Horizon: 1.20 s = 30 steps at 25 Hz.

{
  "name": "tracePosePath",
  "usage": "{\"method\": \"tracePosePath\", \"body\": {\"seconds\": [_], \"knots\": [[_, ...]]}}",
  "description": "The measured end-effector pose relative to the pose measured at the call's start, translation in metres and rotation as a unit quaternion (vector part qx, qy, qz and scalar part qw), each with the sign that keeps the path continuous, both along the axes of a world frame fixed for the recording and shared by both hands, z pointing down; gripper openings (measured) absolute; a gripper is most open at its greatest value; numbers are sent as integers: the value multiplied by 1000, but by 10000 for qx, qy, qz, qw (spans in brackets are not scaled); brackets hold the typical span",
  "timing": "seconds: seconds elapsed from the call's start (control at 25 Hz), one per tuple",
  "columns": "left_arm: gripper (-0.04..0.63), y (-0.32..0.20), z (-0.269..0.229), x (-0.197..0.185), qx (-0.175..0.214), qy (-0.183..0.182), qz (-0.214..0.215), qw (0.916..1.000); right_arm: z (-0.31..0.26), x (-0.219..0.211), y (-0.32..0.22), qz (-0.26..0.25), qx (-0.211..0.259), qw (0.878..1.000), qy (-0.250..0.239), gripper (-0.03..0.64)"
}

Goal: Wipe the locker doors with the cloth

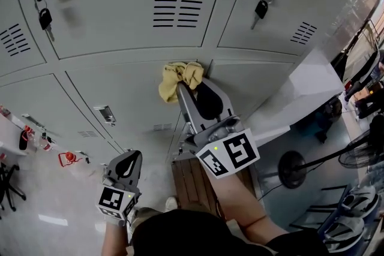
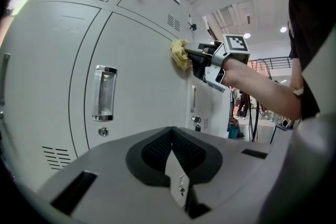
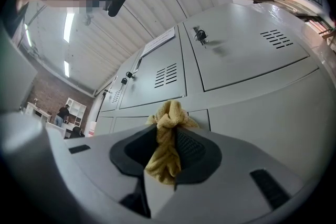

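One cloth point(image 1: 180, 77) in right tongs point(image 1: 191, 88); left tongs point(image 1: 131, 156) closed.

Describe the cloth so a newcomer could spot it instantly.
Look at the grey lockers. At a seam between them, the right gripper pinches a bunched cloth against the metal. It is the only yellow, soft thing there.
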<state>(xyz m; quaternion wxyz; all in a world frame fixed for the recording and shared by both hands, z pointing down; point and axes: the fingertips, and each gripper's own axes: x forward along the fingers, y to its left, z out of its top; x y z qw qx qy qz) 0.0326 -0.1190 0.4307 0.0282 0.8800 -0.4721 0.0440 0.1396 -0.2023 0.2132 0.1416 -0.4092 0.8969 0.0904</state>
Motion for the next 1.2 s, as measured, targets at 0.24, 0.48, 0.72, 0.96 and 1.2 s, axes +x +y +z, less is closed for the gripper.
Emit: {"method": "tracePosePath", "body": {"seconds": [0.24,0.48,0.72,0.96,1.2], "knots": [[9,0,3,-17,-50,35,51,10000,9,-9,0,87,-83,9999,28,114],[9,2,2,-45,-220,45,102,9997,18,-35,3,107,-211,9997,35,114],[9,4,2,-75,-255,20,151,9996,18,-63,7,181,-212,9996,24,114],[9,8,6,-107,-244,10,204,9995,18,-92,11,204,-225,9995,1,114],[9,11,4,-133,-347,-6,147,9993,18,-121,15,173,-221,9996,-9,114]]}}
